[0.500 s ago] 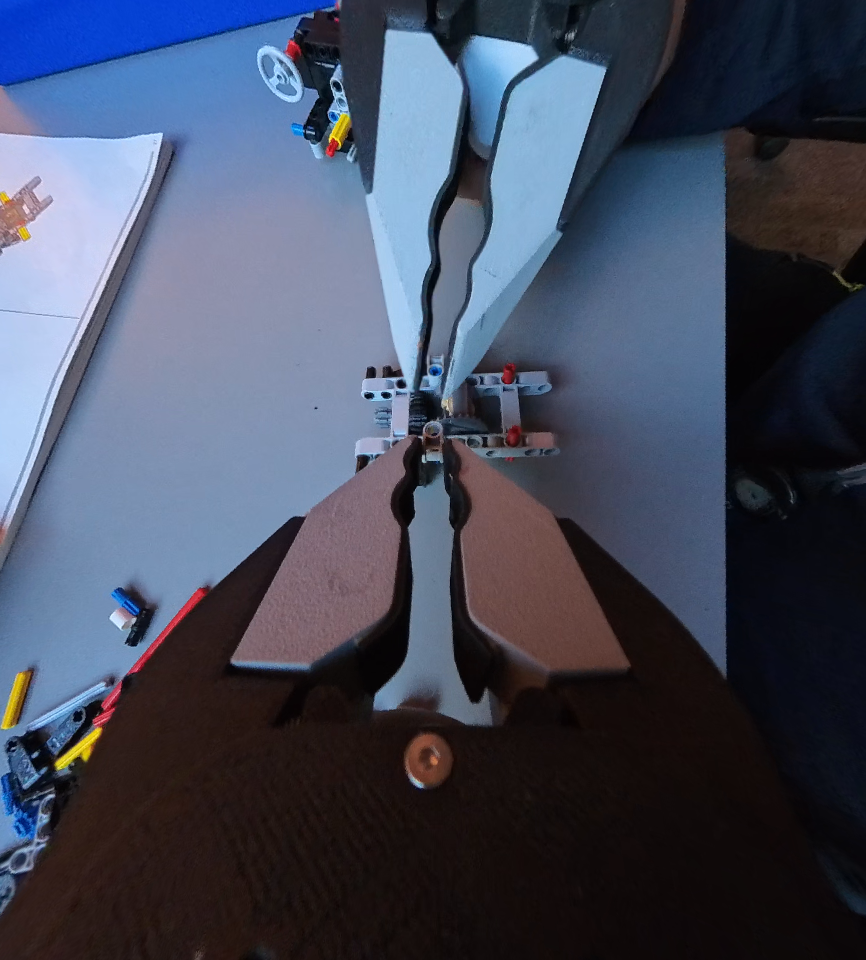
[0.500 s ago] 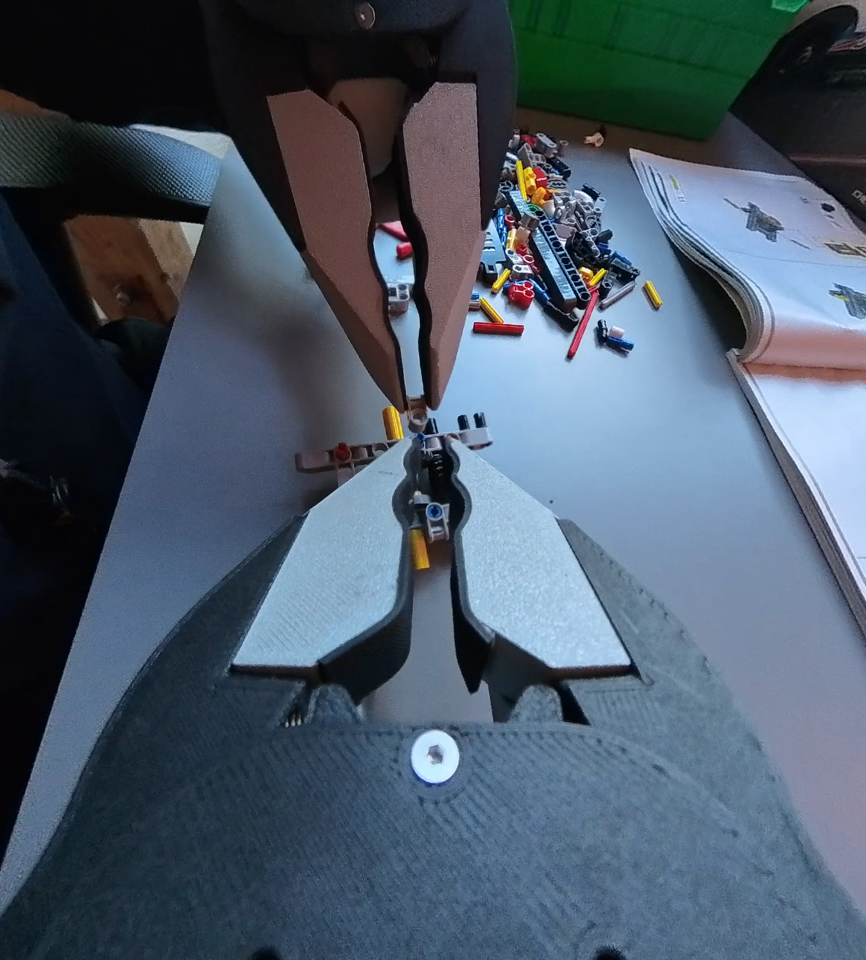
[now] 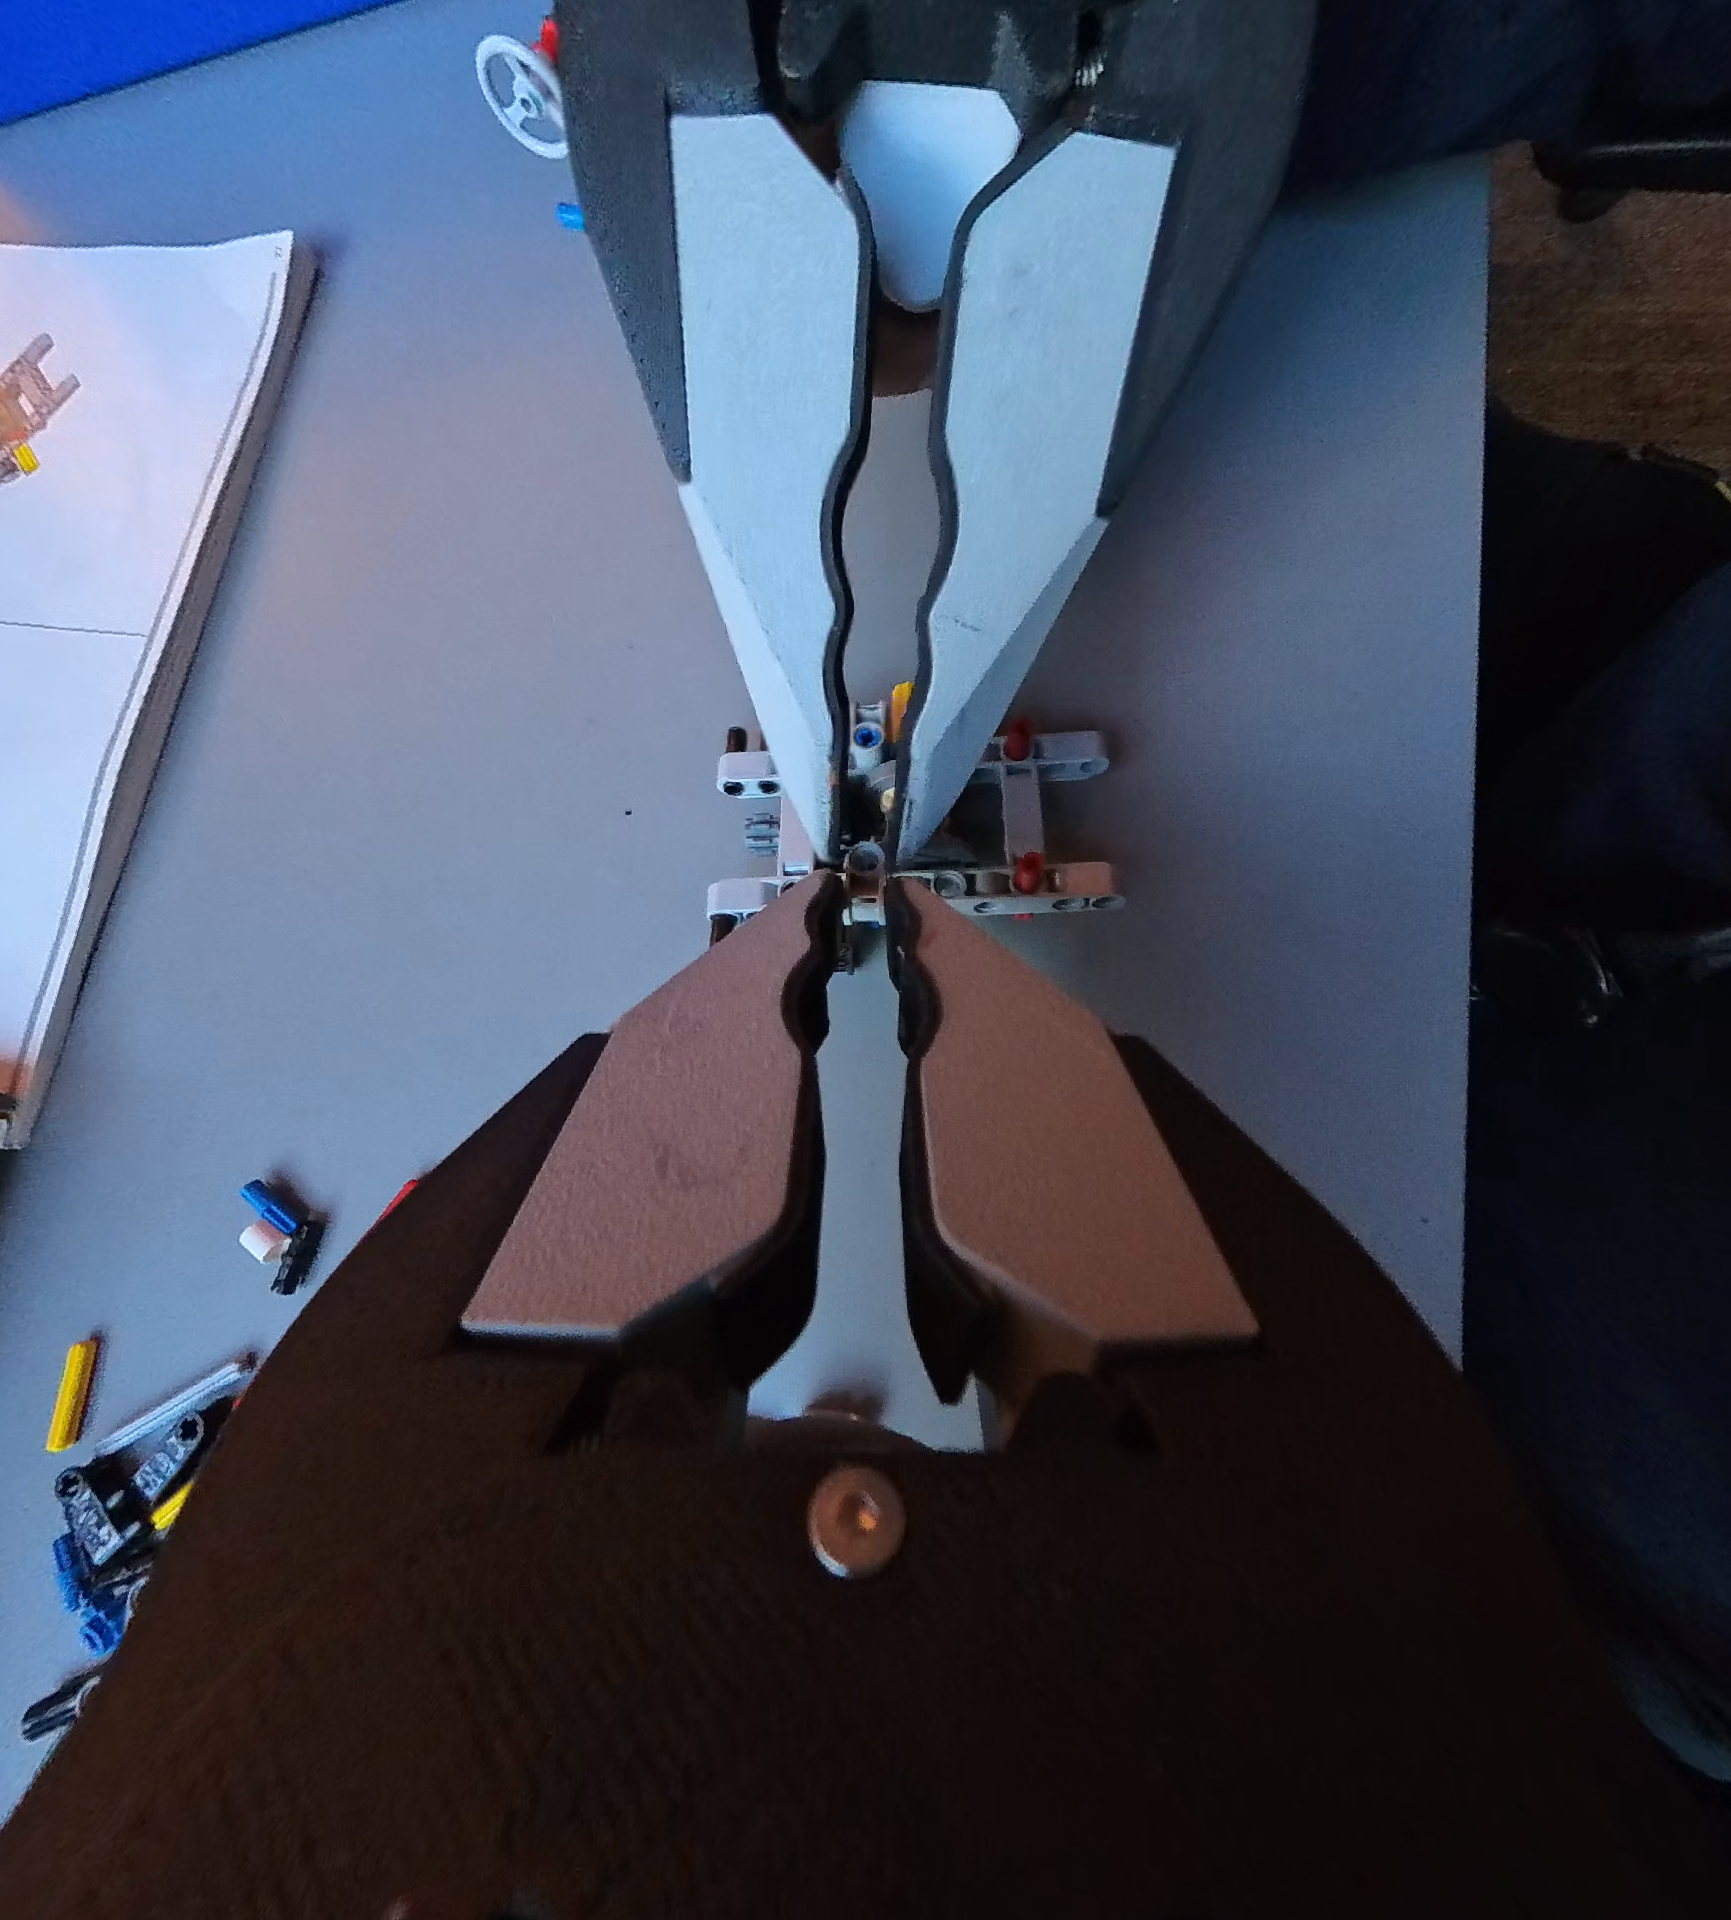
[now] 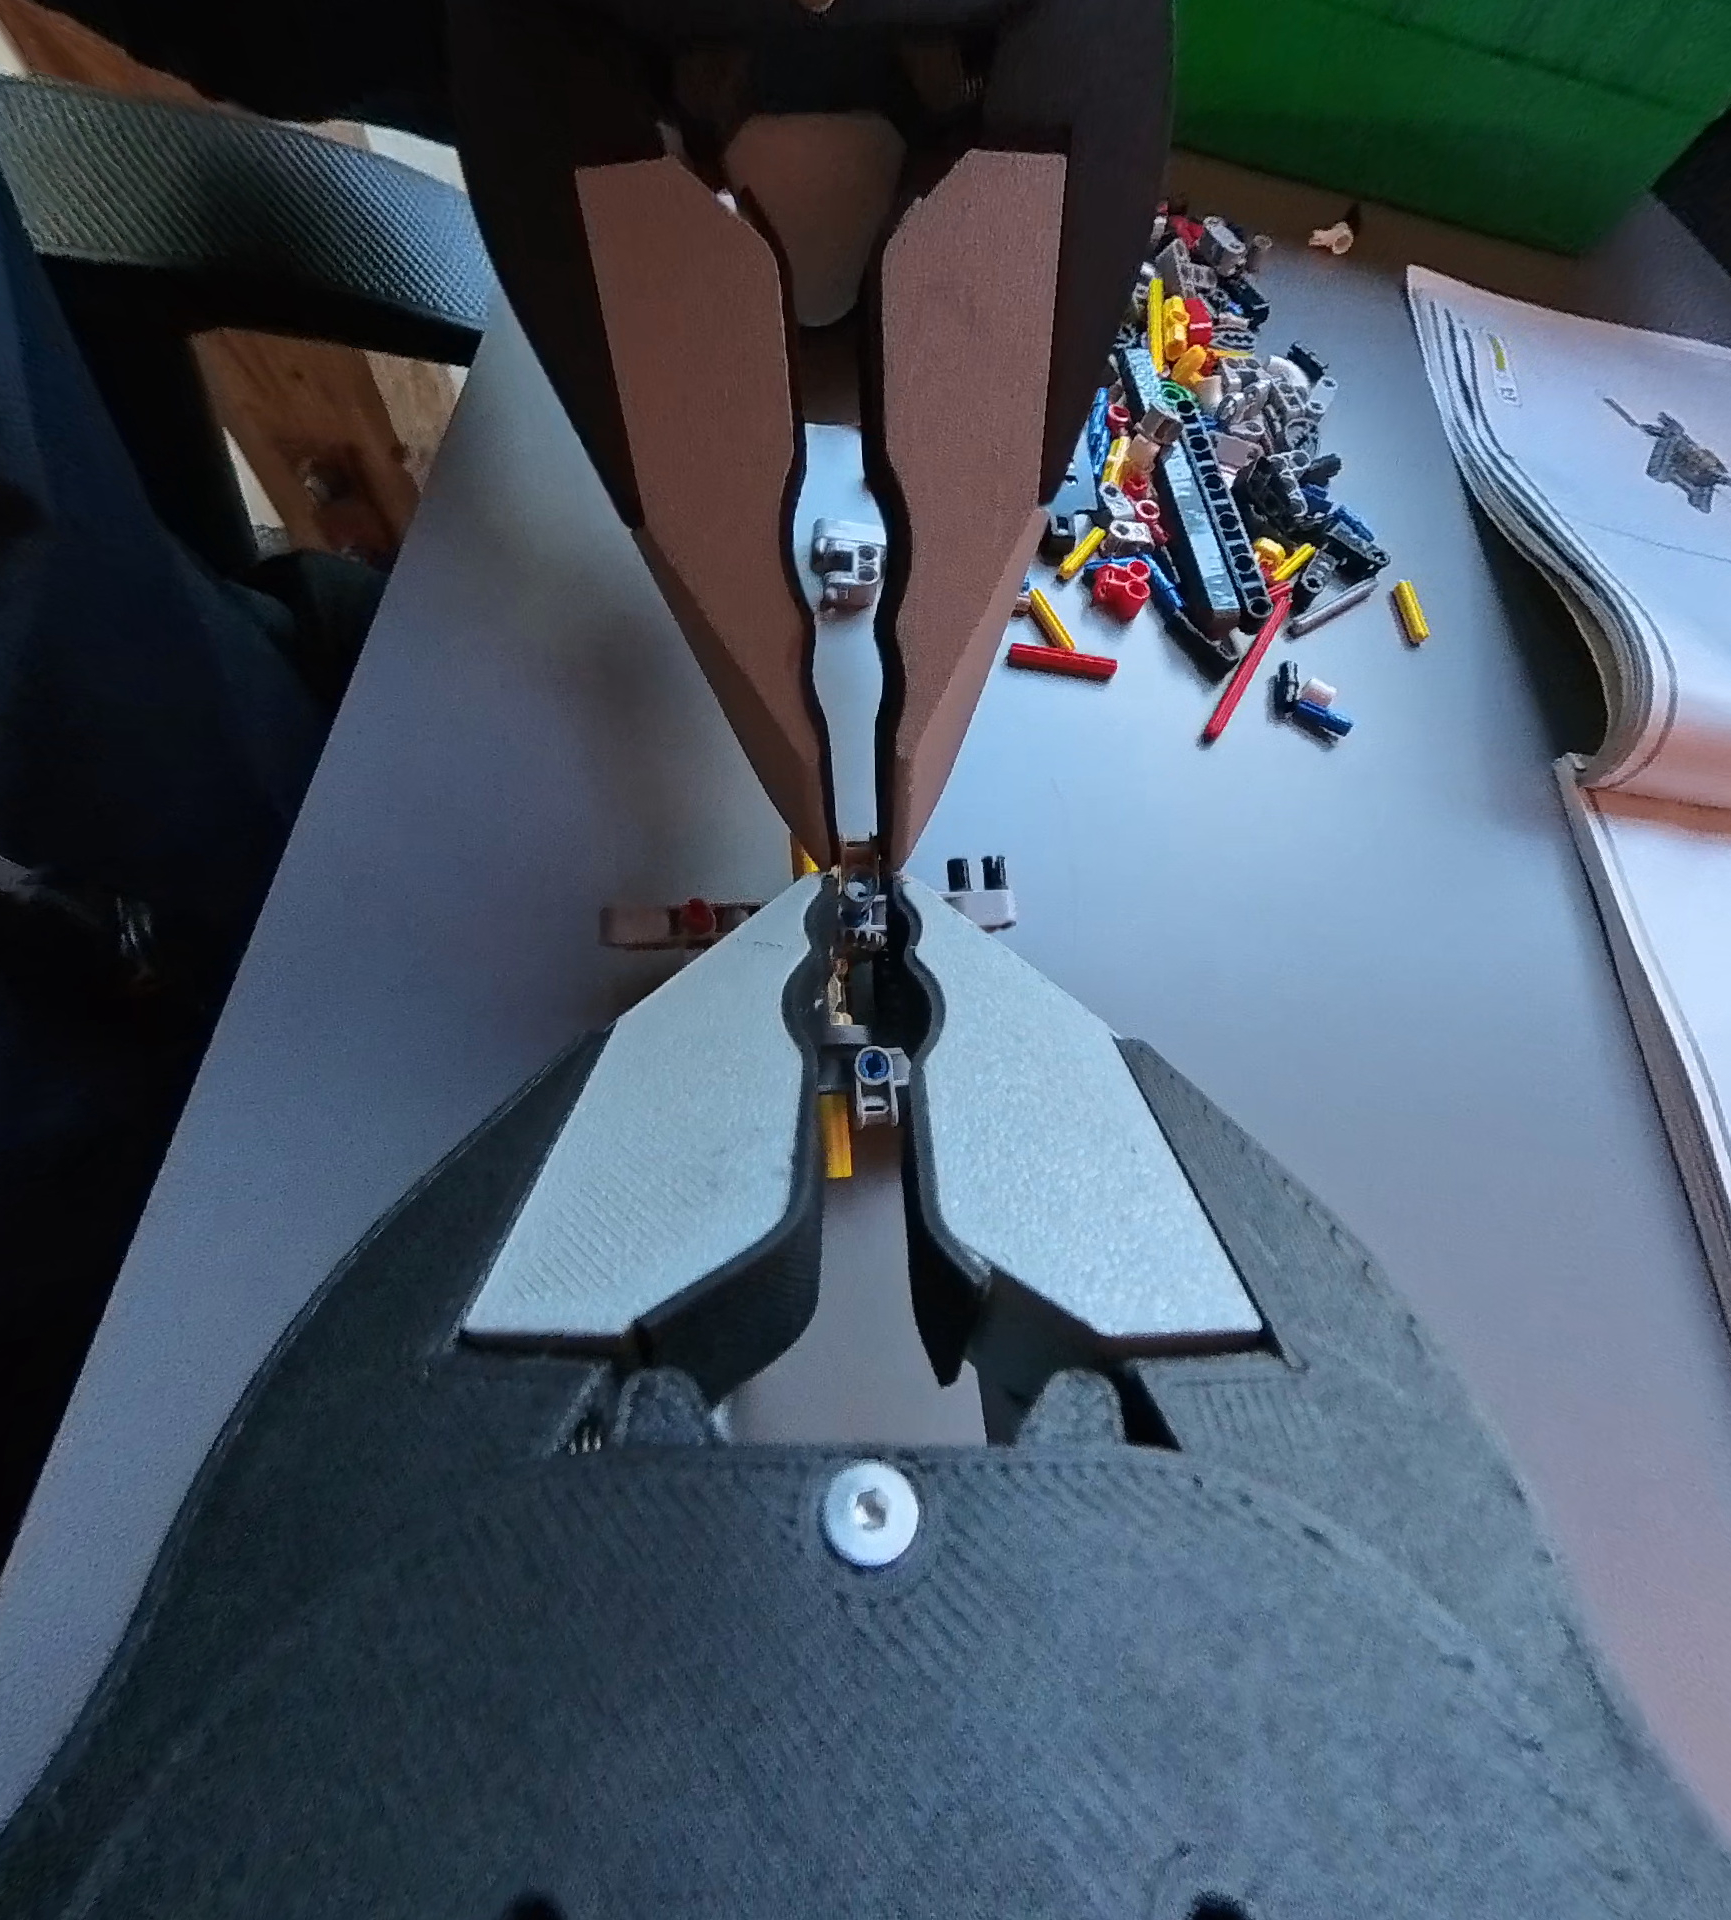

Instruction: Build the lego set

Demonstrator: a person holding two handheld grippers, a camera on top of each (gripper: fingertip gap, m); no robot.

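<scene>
A small assembly of light grey beams [image 3: 1006, 821] with red pins, a gear and a blue pin lies on the grey table [image 3: 425, 727]. My left gripper [image 3: 863, 896], with brown fingers, is shut on a small tan connector [image 3: 863, 883] at the assembly's near edge. It also shows in the right wrist view [image 4: 856, 847]. My right gripper [image 4: 861, 894], with grey fingers, faces it tip to tip. Its fingers stand close on both sides of the assembly's middle [image 4: 871, 1070], where the gear and blue pin sit. It shows from the front in the left wrist view [image 3: 866, 831].
A pile of loose coloured pieces [image 4: 1214, 468] lies behind the left gripper, with a lone grey connector [image 4: 845, 561] nearer. An open instruction booklet [image 4: 1723, 582] lies beside it. A green box [image 4: 1463, 104] stands at the back. The table edge [image 3: 1474, 831] and a seated person are close by. My left and right fingertips are right by each other.
My right gripper has slid forward along the assembly with its jaws slightly wider, so its tips now meet the left gripper's tips. My left gripper keeps its hold and has not moved.
</scene>
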